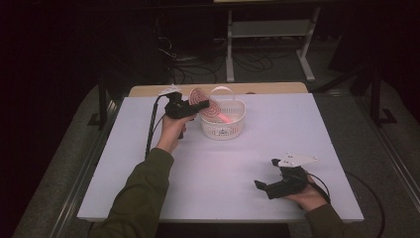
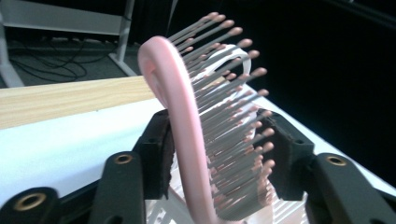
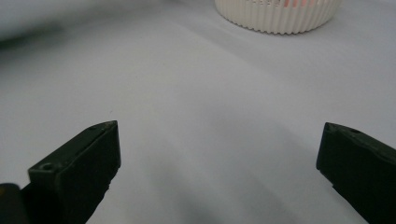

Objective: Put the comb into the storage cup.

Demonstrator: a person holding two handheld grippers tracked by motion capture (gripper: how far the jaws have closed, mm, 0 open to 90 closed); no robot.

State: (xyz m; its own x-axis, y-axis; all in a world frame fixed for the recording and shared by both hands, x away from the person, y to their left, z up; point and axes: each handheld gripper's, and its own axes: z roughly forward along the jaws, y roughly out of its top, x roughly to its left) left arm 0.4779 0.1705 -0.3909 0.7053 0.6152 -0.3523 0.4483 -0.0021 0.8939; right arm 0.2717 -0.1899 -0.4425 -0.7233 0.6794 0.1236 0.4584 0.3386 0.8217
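White basket (image 1: pixel 223 124) with pink hairbrush (image 1: pixel 208 106) blocking far centre, bare table (image 1: pixel 277 144) elsewhere

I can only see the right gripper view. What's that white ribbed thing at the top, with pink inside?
Observer: A white basket with an arched handle, standing towards the far side of the table.
Operator: And the pink?
Observer: A pink hairbrush, handle down in the basket, head sticking out over the rim.
Operator: Is anybody grabbing it?
Observer: The left tool has a jaw on each side of the brush head, bristles facing one jaw.
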